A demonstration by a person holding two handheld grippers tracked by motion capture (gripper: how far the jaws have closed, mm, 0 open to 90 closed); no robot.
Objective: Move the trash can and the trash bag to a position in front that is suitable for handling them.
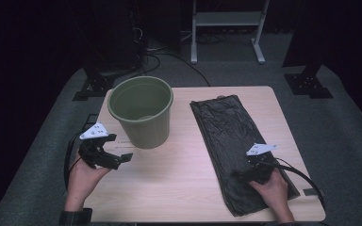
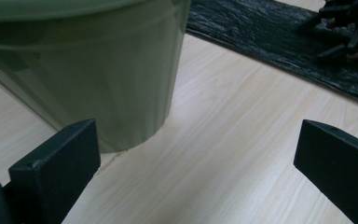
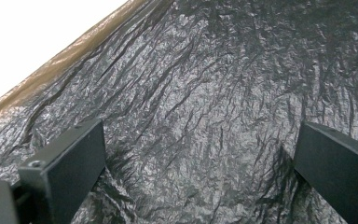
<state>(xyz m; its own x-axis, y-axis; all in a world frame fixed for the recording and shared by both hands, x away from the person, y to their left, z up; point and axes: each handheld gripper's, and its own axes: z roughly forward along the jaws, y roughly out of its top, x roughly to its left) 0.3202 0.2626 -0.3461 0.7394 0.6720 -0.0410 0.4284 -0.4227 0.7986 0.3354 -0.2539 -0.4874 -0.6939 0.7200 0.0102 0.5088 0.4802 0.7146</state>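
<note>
An olive green bucket [image 1: 143,111] stands upright and empty at the table's back left; its wall [image 2: 88,74] rises close ahead in the left gripper view. A flat, crinkled black plastic bag [image 1: 235,141] lies lengthwise down the table's right side, also visible as the black bag [image 2: 270,42] and up close as wrinkled film [image 3: 205,116]. My left gripper [image 1: 118,159] hovers open over bare wood just front-left of the bucket, its jaws wide apart and empty. My right gripper [image 1: 247,172] is open, jaws spread and pressed down on the near part of the bag.
The light wooden table [image 1: 179,174] has bare wood between the bucket and the bag. Beyond its far edge are grey carpet, a white frame's legs [image 1: 226,33], black stands and cables [image 1: 136,52]. The right gripper's cable [image 1: 306,181] loops near the front-right corner.
</note>
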